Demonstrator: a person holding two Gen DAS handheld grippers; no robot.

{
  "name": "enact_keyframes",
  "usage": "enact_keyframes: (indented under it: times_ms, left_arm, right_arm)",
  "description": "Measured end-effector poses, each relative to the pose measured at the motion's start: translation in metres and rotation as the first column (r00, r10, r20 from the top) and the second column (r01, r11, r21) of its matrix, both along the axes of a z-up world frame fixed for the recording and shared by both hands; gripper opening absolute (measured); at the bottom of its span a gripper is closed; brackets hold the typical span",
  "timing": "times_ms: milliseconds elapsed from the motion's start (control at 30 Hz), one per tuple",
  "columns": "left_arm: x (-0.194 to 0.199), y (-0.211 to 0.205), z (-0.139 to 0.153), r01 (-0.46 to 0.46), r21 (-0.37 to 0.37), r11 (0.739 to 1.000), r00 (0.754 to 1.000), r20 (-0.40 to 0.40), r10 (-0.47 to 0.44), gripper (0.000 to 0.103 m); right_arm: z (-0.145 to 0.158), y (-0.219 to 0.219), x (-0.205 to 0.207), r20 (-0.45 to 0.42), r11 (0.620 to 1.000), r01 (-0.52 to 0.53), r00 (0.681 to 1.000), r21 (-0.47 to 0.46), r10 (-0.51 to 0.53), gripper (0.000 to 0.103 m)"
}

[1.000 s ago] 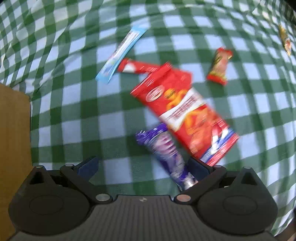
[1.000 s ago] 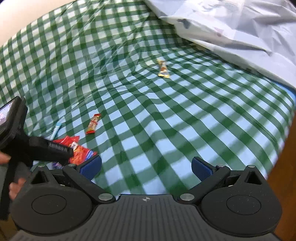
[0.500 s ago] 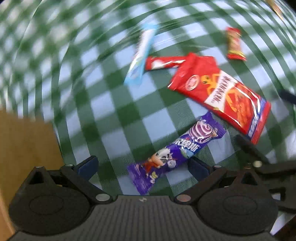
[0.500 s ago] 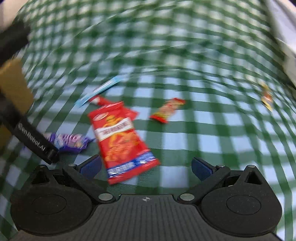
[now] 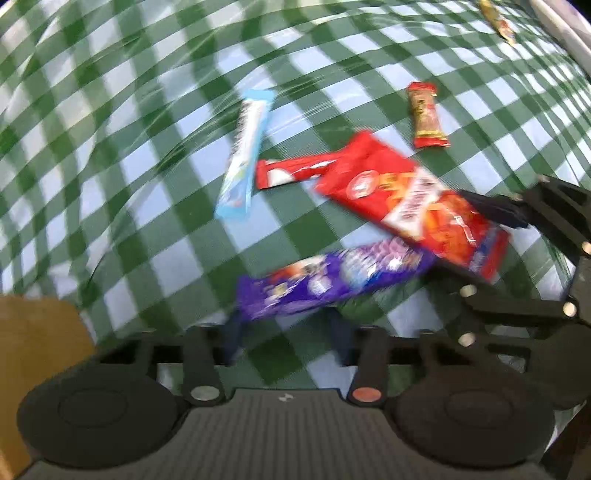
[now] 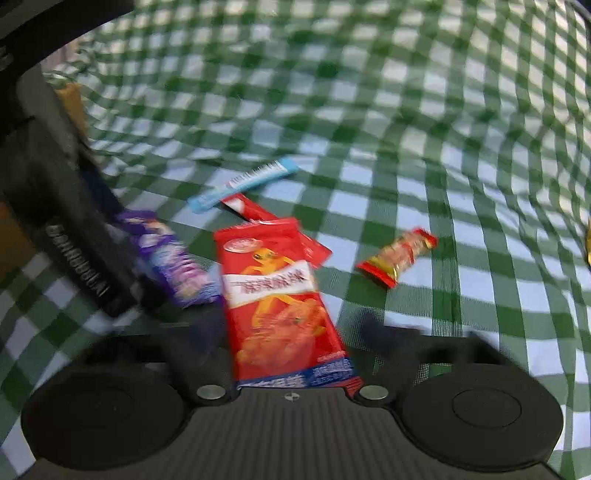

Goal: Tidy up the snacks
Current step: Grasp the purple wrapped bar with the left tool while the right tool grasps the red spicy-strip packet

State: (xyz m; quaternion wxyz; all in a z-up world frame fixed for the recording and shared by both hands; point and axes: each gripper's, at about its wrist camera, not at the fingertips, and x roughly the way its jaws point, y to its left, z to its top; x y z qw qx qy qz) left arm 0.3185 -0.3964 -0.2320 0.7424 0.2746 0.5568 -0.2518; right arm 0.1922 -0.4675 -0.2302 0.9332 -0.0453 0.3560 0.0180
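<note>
Snacks lie on a green checked cloth (image 5: pixel 155 206). A purple bar (image 5: pixel 332 280) lies crosswise just ahead of my left gripper (image 5: pixel 286 339). Its jaws are closing, with the bar's near end at their tips; blur hides any contact. A red chip bag (image 6: pixel 280 295) lies lengthwise between the fingers of my right gripper (image 6: pixel 291 332). Those jaws are closing too, with a small gap still on each side of the bag. A blue stick (image 5: pixel 243 147), a thin red stick (image 5: pixel 295 171) and a small red and gold candy (image 5: pixel 426 114) lie beyond.
A brown wooden surface (image 5: pixel 37 350) shows at the cloth's near left edge. A yellow candy (image 5: pixel 496 20) lies far off, near a white sheet (image 5: pixel 561 22). The left gripper's black body (image 6: pixel 77 266) stands close beside the right gripper, over the purple bar.
Both pairs of jaws have narrowed from wide open. The right gripper has swung down from over bare cloth to straddle the red bag. The left view has rolled, so the purple bar lies crosswise.
</note>
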Motion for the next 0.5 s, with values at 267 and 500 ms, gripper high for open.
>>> enact_keyframes:
  times_ms: [267,500]
  left_arm:
    - [-0.031,0.016,0.022,0.149,-0.007,0.989,0.987,0.067,-0.148,0.059]
    - [-0.050,-0.025,0.013,0.395,0.052,0.917,0.904,0.158,-0.398,0.103]
  right_arm:
    - [0.007,-0.014,-0.038,-0.060,0.992,0.125,0.990,0.004,-0.124,0.049]
    - [0.002,-0.024,-0.042,-0.072,0.981,0.189,0.980,0.049,-0.185,0.062]
